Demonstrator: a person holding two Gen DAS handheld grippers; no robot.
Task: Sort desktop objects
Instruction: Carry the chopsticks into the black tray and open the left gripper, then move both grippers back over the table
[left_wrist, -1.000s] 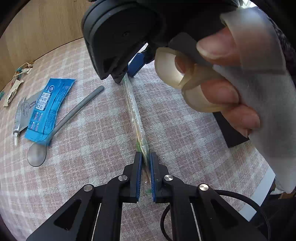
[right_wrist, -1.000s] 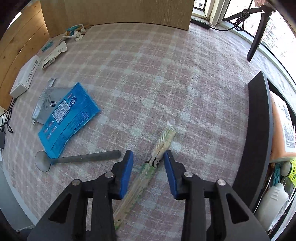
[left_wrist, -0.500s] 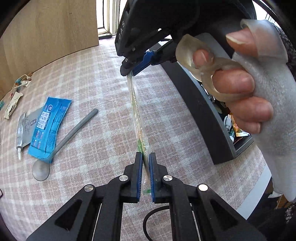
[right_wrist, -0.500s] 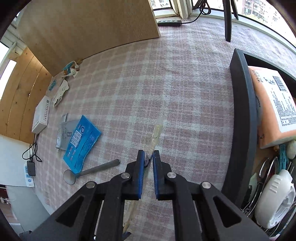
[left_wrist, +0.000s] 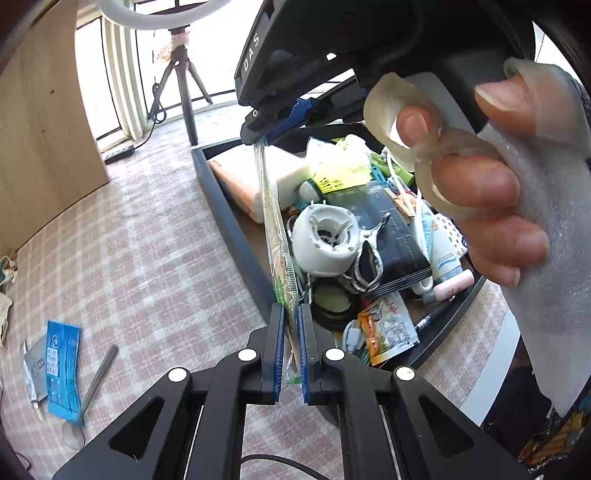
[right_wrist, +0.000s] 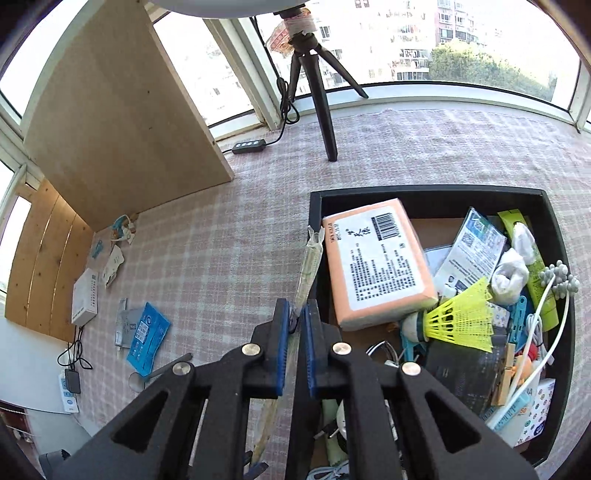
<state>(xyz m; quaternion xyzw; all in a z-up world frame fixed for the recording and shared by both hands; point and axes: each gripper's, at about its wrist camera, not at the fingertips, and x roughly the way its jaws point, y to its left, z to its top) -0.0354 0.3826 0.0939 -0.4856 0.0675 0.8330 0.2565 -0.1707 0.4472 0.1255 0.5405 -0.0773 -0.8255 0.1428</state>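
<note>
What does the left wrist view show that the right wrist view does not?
Only the left wrist view shows the person's hand and the white round plastic part. Only the right wrist view shows the yellow plastic shuttlecock and the barcode label on the orange packet. Both show the long clear-wrapped chopsticks packet held by the left gripper and right gripper, over the black tray.

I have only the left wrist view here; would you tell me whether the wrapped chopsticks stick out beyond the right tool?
Observer: Yes, the wrapped chopsticks extend past the right tool, and their tip appears over the black tray's left wall.
Operator: Thank you. What lies nearest that tip inside the tray?
Observer: An orange pack lies just beside that wall, with a white barcode label facing up.
</note>
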